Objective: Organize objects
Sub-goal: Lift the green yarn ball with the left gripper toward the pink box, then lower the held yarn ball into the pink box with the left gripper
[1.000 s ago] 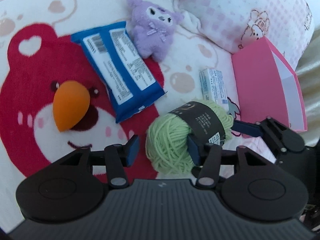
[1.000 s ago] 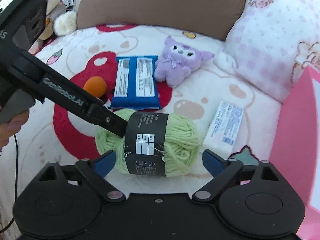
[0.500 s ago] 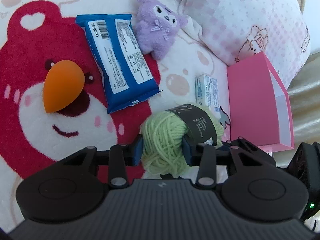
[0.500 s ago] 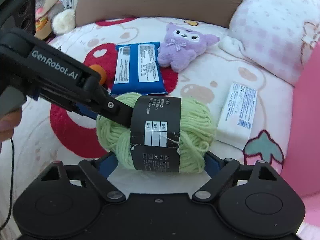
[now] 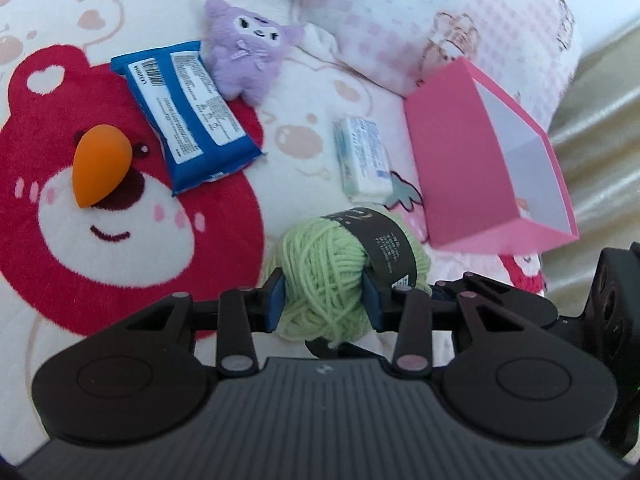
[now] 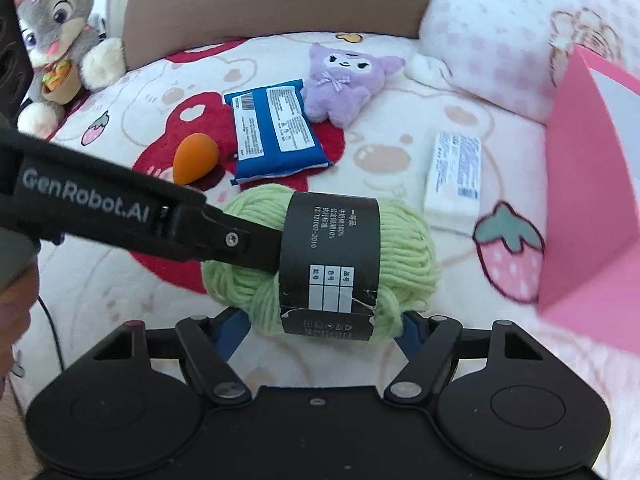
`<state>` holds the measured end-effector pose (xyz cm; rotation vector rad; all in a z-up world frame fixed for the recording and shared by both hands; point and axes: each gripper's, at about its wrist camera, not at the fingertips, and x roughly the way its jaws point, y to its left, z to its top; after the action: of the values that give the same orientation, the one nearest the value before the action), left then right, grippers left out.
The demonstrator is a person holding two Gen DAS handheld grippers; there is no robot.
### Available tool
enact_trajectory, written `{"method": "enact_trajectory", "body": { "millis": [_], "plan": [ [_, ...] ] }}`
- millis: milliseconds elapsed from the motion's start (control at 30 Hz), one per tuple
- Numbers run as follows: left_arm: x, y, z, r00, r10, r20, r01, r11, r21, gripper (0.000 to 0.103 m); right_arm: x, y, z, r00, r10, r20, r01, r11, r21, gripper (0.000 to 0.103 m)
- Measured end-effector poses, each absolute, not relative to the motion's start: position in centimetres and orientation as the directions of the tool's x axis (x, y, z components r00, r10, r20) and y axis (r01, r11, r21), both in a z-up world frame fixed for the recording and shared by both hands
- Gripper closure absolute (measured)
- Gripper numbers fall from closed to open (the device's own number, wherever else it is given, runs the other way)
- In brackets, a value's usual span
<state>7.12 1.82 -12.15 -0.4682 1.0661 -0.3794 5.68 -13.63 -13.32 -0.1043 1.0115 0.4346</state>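
A green yarn ball (image 5: pixel 332 276) with a black label is lifted above the bear blanket. My left gripper (image 5: pixel 324 300) is shut on its left end. My right gripper (image 6: pixel 320 320) is closed around the yarn ball (image 6: pixel 400 256) from below, pads against its sides. The open pink box (image 5: pixel 484 160) stands just right of the yarn; in the right wrist view it (image 6: pixel 588 200) is at the right edge.
On the blanket lie an orange sponge egg (image 5: pixel 100 164), a blue wipes pack (image 5: pixel 188 112), a purple plush (image 5: pixel 244 56) and a white packet (image 5: pixel 364 160). A pink checked pillow (image 5: pixel 420 20) sits behind the box. A grey rabbit plush (image 6: pixel 52 40) sits far left.
Both grippers closed on the yarn ball and lifted it off the blanket. It has moved toward the pink box.
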Motion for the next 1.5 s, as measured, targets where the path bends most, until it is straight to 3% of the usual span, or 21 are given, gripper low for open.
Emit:
{"method": "enact_trajectory", "body": {
  "millis": [833,1233,1500],
  "plan": [
    [1.9,0.8,-4.4,0.392,-0.537,-0.747,0.133,0.837,-0.531,0.063,1.0,-14.4,-5.6,0.345,0.306,-0.887,-0.388,0.907,0.162,0.025],
    [2.0,-1.0,0.3,0.377,-0.576,-0.725,0.248,0.817,-0.52,0.061,0.1,-16.6,-1.0,0.401,0.304,-0.864,-0.393,0.909,0.138,0.025],
    [1.3,-3.4,0.7,0.379,-0.574,-0.726,0.232,0.818,-0.526,0.061,-0.5,-18.2,-0.7,0.413,0.279,-0.867,-0.374,0.92,0.118,0.025]
  ]
}}
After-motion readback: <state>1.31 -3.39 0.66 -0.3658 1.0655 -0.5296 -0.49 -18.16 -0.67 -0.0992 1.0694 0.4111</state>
